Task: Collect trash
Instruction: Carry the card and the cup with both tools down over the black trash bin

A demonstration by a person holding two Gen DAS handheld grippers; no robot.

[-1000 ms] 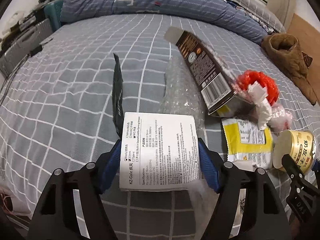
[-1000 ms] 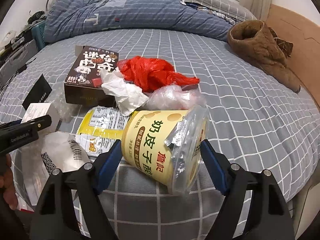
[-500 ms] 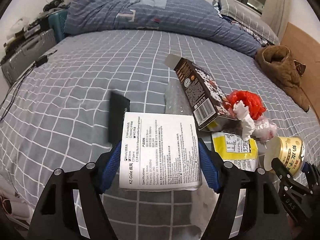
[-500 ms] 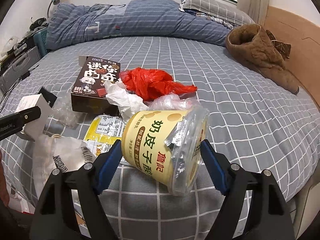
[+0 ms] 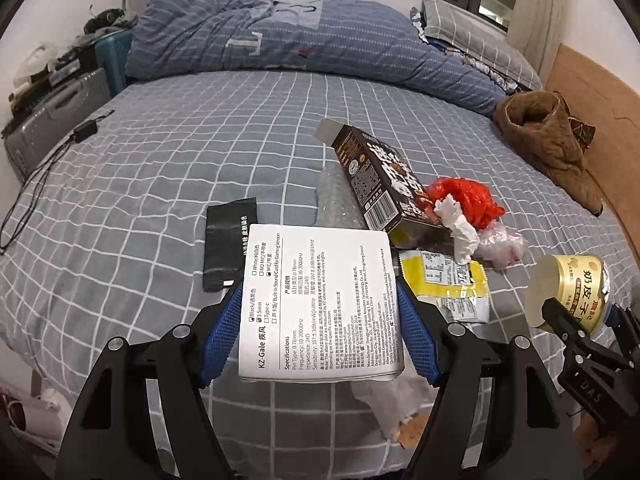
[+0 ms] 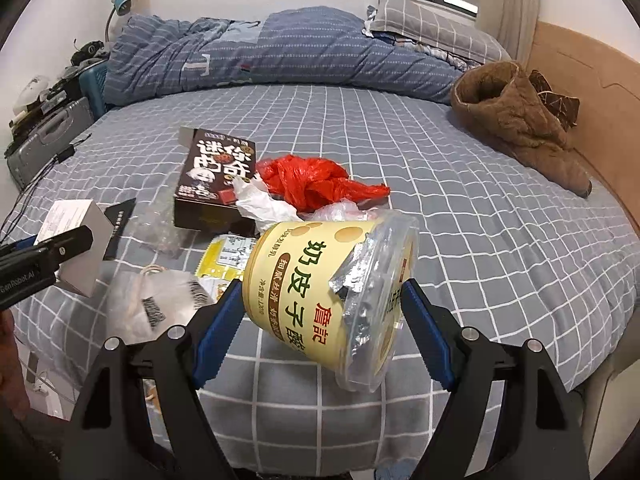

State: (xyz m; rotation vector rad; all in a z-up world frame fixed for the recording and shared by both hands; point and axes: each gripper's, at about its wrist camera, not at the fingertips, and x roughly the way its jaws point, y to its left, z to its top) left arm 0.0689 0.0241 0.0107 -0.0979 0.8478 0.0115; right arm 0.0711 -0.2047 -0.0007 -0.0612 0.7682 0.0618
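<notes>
My left gripper [image 5: 320, 312] is shut on a white printed box [image 5: 320, 304] and holds it above the bed's near edge; the box also shows in the right wrist view [image 6: 76, 232]. My right gripper [image 6: 320, 312] is shut on a yellow yogurt cup [image 6: 332, 292] with a torn foil lid, also seen in the left wrist view [image 5: 568, 292]. On the grey checked bed [image 5: 180, 152] lie a dark brown carton [image 5: 380, 184], a red plastic bag [image 5: 468, 200], crumpled white tissue [image 5: 460, 228], a yellow wrapper [image 5: 444, 284], a black sleeve [image 5: 226, 244] and bubble wrap [image 5: 336, 200].
A rolled blue duvet [image 6: 280, 52] and a pillow [image 6: 432, 28] lie at the far side. A brown coat [image 6: 516, 120] lies by the wooden headboard [image 6: 580, 80] on the right. A grey suitcase [image 5: 52, 120] and a cable [image 5: 40, 176] are at the left. A white bag [image 6: 156, 304] lies near the edge.
Both grippers have lifted and pulled back from the bed with their loads, so the trash pile looks smaller and farther. Their grips have not changed.
</notes>
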